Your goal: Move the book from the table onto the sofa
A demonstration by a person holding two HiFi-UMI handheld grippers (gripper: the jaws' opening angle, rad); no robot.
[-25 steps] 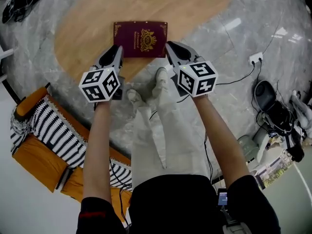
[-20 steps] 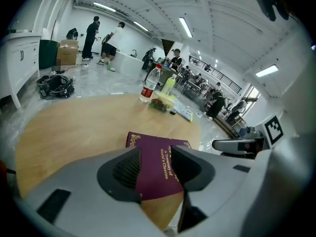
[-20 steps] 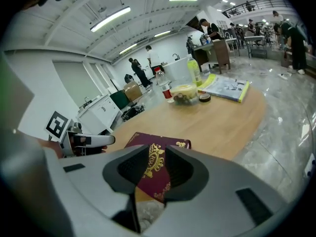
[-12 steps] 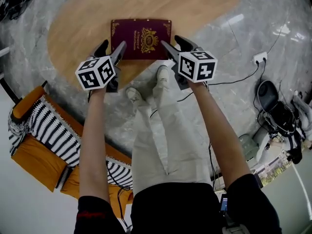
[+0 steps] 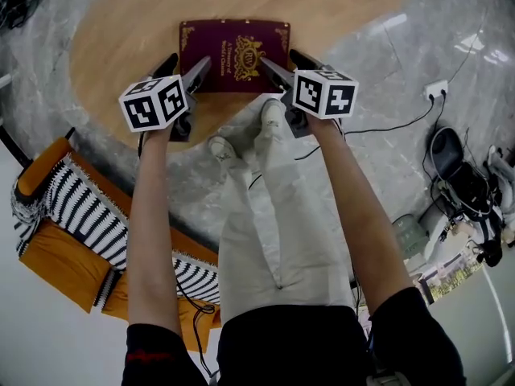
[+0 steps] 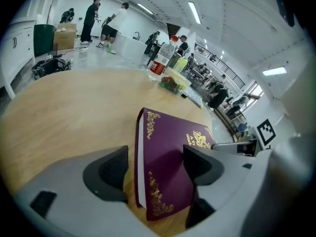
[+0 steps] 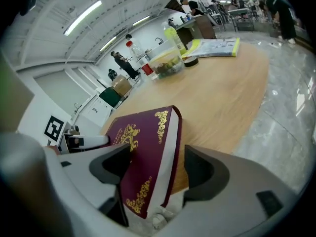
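Flat on the wooden table (image 5: 113, 47), at its near edge: the maroon book (image 5: 233, 55), well apart from the orange sofa (image 5: 56, 256) at the lower left. Poised over the book's near left corner with the left gripper (image 5: 185, 67), with jaws opening wide, the corner between them and no pad pressing on it. Same at the near right corner with the right gripper (image 5: 283, 61): opening wide around the corner, gripping nothing. Farther along the table, bottles (image 6: 159, 58) and a food container (image 6: 175, 80).
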